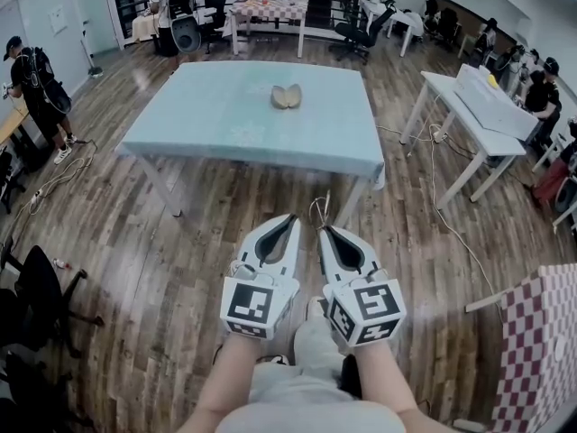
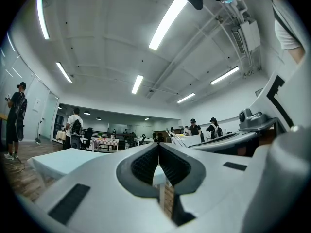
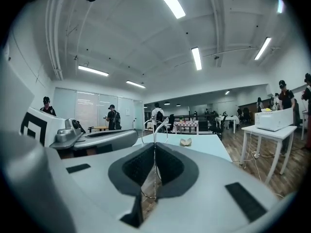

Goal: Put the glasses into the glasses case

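Note:
An open beige glasses case (image 1: 287, 96) lies on the far half of the light-blue table (image 1: 216, 115); it shows small in the right gripper view (image 3: 185, 142). Both grippers hover side by side over the floor, short of the table's near edge. My right gripper (image 1: 323, 230) is shut on thin wire-frame glasses (image 1: 319, 211), whose wire rises from between the closed jaws (image 3: 155, 130). My left gripper (image 1: 290, 218) is shut with nothing between its pads (image 2: 158, 147). Both point level toward the table.
A white table (image 1: 473, 106) with a box stands to the right, cables trailing on the wood floor beside it. Black office chairs (image 1: 36, 296) sit at the left. A checkered cloth (image 1: 541, 341) is at the lower right. Several people stand around the room.

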`<action>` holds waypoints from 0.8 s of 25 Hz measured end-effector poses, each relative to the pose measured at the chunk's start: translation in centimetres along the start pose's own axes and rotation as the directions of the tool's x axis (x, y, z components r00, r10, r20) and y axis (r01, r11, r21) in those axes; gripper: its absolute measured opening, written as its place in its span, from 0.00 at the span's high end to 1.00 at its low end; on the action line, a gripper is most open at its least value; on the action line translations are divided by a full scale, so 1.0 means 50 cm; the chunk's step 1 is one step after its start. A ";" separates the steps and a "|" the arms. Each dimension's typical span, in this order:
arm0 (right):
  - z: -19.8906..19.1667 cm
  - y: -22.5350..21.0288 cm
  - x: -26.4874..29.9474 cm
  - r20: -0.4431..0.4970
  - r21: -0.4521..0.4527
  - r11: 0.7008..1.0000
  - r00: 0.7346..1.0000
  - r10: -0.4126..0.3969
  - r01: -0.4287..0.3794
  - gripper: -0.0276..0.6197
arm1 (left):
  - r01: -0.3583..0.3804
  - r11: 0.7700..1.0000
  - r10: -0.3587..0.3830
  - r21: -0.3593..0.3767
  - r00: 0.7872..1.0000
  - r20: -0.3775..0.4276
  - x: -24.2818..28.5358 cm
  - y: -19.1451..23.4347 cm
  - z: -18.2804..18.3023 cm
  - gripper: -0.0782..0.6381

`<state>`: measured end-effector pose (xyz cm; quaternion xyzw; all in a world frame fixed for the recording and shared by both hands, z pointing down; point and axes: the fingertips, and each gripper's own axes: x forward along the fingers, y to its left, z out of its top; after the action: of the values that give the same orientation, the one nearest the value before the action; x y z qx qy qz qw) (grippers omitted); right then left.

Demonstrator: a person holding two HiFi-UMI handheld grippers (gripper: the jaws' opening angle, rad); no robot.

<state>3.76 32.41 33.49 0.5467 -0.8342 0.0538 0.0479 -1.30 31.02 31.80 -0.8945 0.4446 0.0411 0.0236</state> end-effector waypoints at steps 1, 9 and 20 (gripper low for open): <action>0.001 -0.006 0.007 -0.001 0.002 1.000 1.000 0.001 -0.001 0.93 | -0.002 1.000 0.002 0.000 1.000 0.000 0.008 0.004 -0.001 0.87; -0.009 -0.057 0.087 -0.026 0.007 1.000 0.999 0.027 -0.027 0.93 | -0.027 1.000 0.027 -0.003 1.000 -0.015 0.086 0.046 -0.025 0.87; 0.004 -0.174 0.202 -0.046 0.023 0.998 0.997 0.063 -0.062 0.93 | -0.037 0.999 0.038 0.005 0.998 -0.054 0.242 0.078 -0.055 0.87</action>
<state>7.73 19.75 35.01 0.5196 -0.8489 0.0767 0.0597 3.02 18.87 33.37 -0.8867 0.4619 0.0163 0.0123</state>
